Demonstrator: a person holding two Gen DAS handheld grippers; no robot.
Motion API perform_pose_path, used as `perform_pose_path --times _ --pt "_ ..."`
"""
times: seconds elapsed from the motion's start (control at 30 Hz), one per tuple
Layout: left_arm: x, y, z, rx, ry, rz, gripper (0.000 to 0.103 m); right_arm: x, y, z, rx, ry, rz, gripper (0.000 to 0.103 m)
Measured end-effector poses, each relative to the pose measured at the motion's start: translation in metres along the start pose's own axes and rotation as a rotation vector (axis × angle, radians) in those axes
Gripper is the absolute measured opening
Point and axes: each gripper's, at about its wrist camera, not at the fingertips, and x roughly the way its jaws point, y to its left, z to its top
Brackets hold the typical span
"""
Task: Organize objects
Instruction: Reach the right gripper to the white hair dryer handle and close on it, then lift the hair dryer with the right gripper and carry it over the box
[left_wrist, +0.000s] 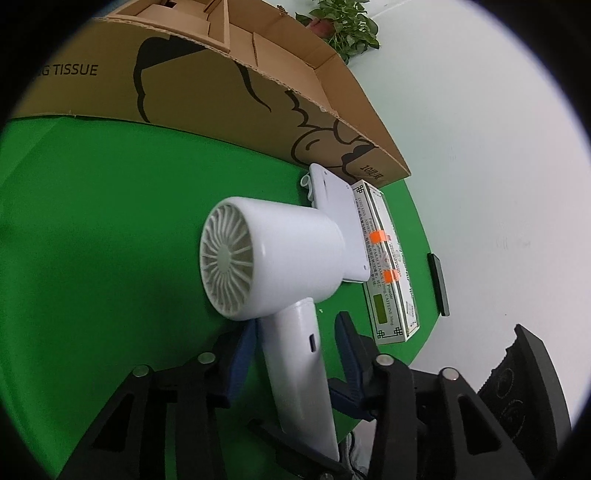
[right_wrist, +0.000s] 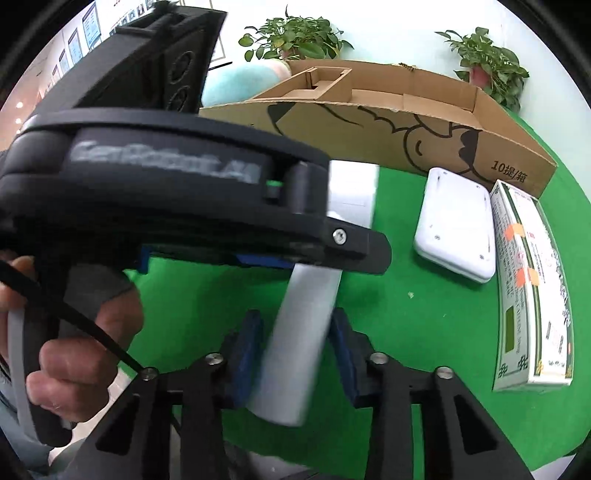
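A white hair dryer (left_wrist: 273, 258) is held over the green table (left_wrist: 92, 240). My left gripper (left_wrist: 295, 343) has its blue pads on both sides of the dryer's handle, left pad touching, a small gap at the right pad. In the right wrist view the handle (right_wrist: 295, 339) also stands between my right gripper's (right_wrist: 295, 343) blue pads, and the left gripper's black body (right_wrist: 166, 192) crosses above it. A white flat device (right_wrist: 454, 229) and a white-green medicine box (right_wrist: 532, 288) lie near the cardboard box (right_wrist: 406, 125).
The open cardboard box (left_wrist: 221, 85) with inner dividers stands at the table's back. Potted plants (right_wrist: 295, 37) stand behind it. A black slim object (left_wrist: 438, 284) sits at the table's right edge. The table edge runs close below the grippers.
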Motion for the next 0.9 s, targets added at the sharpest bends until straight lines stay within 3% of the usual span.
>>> perform_pose_path --times 0.13,0.57,0.9 --pt "-0.007 0.003 -0.015 -0.024 0.004 -0.019 0.032 -0.005 0.008 -0.007 0.015 0.009 -0.015 0.035" --pt "-0.036 -0.005 -0.055 0.021 -0.028 0.030 0.031 -0.026 0.025 -0.040 0.020 -0.009 -0.049 0.028" --pt "-0.072 -0.038 -0.043 0.120 -0.125 0.069 0.030 -0.057 0.038 -0.030 0.010 -0.144 -0.091 0.026"
